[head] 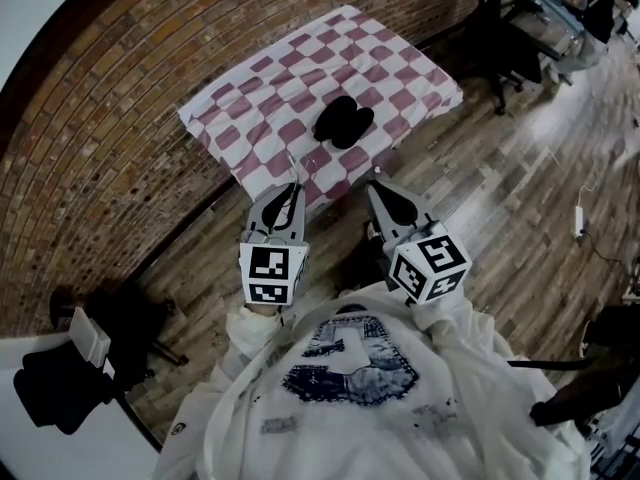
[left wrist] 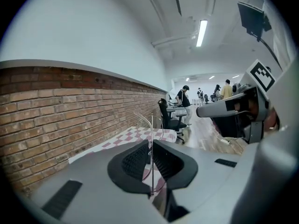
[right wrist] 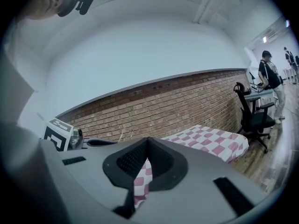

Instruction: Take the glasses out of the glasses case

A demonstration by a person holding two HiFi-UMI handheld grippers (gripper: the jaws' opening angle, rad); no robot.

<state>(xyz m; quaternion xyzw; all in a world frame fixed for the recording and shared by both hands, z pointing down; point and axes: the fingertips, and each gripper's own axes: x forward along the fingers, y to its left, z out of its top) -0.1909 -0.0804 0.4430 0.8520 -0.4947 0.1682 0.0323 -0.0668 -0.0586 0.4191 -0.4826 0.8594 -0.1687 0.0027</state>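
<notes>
A red-brown brick wall spans 8 to 12 o'clock; a grey-brown wooden plank floor lies at 3 o'clock; a bench covered in pink-and-white checked cloth stands at 12.

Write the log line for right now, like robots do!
left gripper: shut on glasses | right gripper: shut, empty | glasses case: on checkered cloth

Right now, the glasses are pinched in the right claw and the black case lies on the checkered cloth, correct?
No: the left claw pinches the glasses, as the left gripper view shows; the right claw is shut and empty. The black case does lie on the checkered cloth.
</notes>
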